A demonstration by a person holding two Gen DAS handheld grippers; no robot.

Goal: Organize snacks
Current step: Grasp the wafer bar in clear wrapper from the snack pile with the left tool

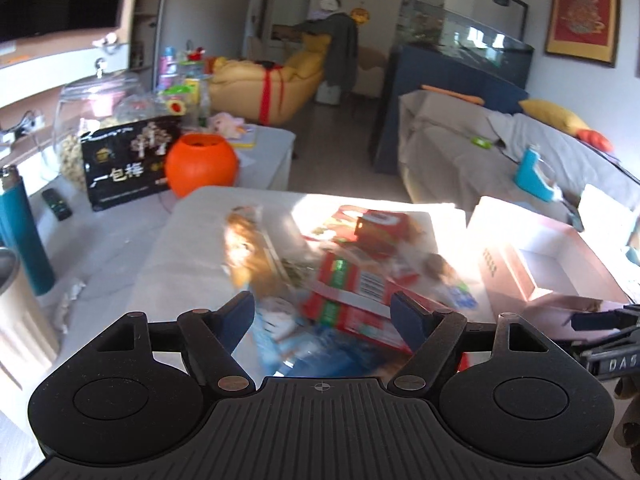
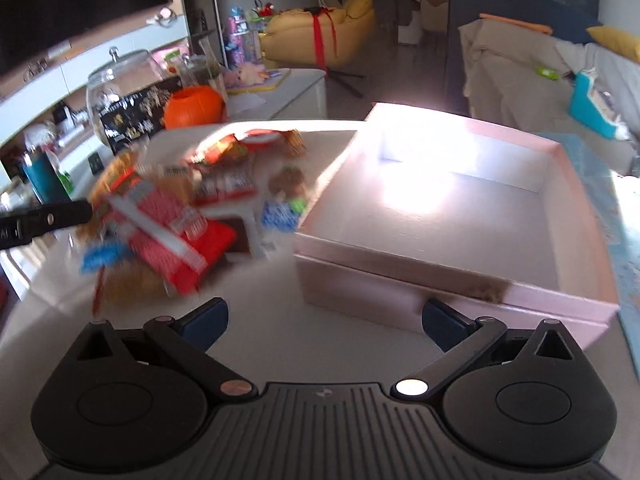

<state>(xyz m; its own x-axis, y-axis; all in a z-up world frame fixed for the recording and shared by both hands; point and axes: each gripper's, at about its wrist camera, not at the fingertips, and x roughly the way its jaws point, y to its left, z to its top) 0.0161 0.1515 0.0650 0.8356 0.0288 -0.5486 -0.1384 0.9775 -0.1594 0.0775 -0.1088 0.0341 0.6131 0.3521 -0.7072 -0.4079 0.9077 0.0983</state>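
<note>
A blurred pile of snack packets (image 1: 360, 240) lies on the white table (image 1: 192, 240), with a red carton (image 1: 352, 296) at its near side. My left gripper (image 1: 324, 316) hangs over the pile, open; the carton shows between its blue pads, and the left pad stands apart from it. An open pink box (image 2: 400, 296) sits to the right of the snack pile (image 2: 192, 208), nothing inside that I can see. My right gripper (image 2: 324, 326) is open over bare table just in front of the pink box. A finger of the left gripper (image 2: 60, 216) pokes in from the left edge.
Behind the pile stand an orange pumpkin-shaped pot (image 1: 202, 164), a black printed box (image 1: 124, 164) and a glass jar (image 1: 92, 120). A teal bottle (image 1: 22, 232) and a remote (image 1: 56, 204) are at the left. A grey covered sofa (image 1: 500, 152) lies right of the table.
</note>
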